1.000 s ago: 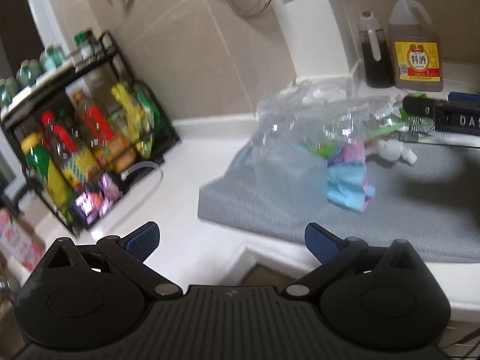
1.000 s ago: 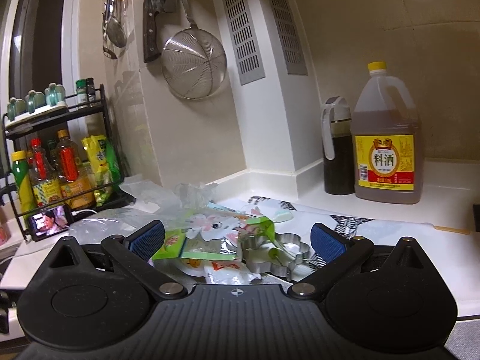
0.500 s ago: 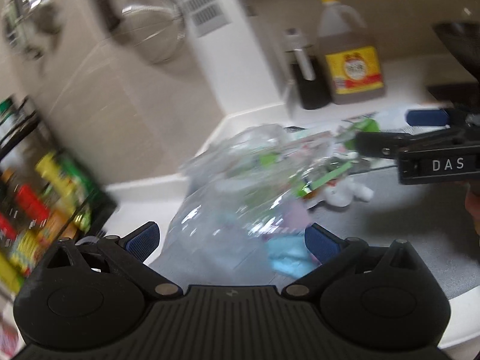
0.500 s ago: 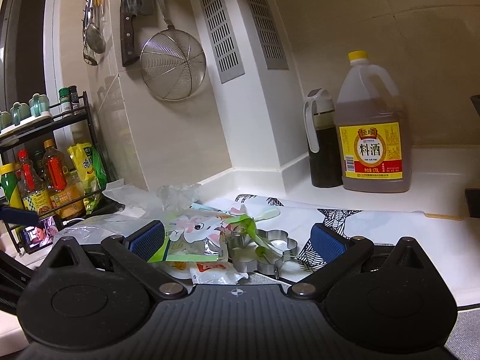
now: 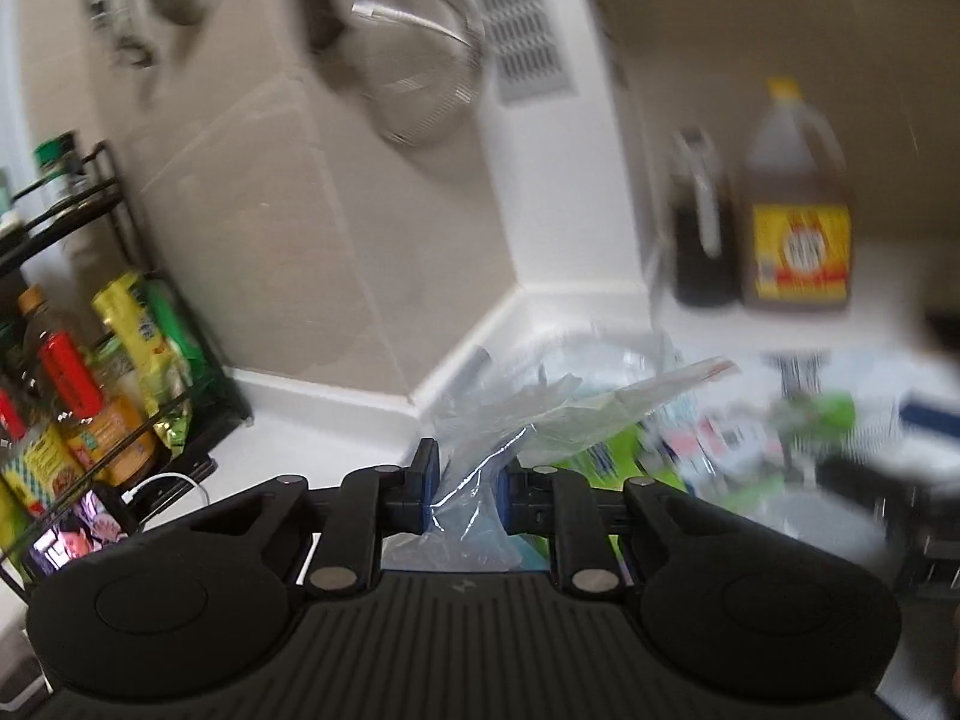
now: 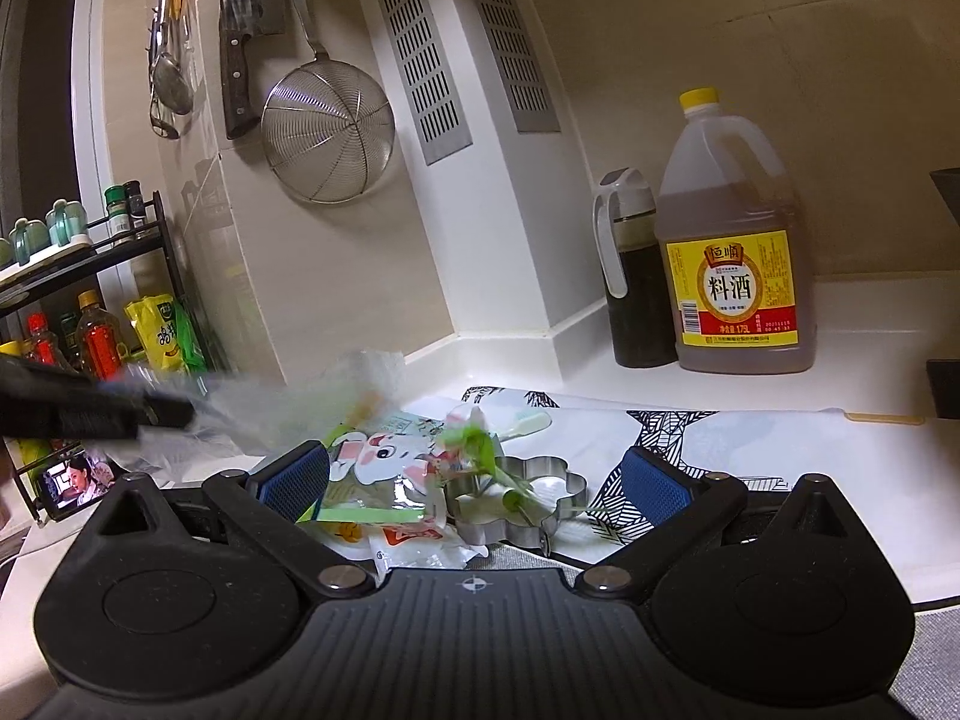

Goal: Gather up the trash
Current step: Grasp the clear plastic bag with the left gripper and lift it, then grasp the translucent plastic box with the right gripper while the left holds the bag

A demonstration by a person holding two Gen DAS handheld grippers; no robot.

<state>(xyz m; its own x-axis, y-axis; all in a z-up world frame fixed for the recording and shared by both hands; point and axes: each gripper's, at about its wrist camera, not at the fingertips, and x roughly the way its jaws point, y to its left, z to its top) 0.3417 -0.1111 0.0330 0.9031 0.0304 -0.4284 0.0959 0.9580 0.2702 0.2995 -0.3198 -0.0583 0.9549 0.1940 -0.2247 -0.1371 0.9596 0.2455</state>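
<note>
Clear plastic, crumpled into a thin bag (image 5: 480, 468), is pinched between the blue pads of the left gripper (image 5: 465, 489), whose jaws are pressed nearly together on the film at the near edge of the counter. Its loose end fans up and to the right toward the litter, though this view is blurred. The right gripper (image 6: 474, 480) is spread wide and holds nothing; between its fingers lies the pile of wrappers (image 6: 384, 480), a rabbit-printed packet on top, just left of a flower-shaped metal cutter (image 6: 522, 501) with green scraps on it. Far right stand a cooking wine jug (image 6: 735, 276) and a dark oil bottle (image 6: 636, 288), well apart. The step in hand appears to be securing the bag as the receptacle. Next, the right gripper probably needs to close on a wrapper and carry it left to the bag's mouth, sparing the cutter.
</note>
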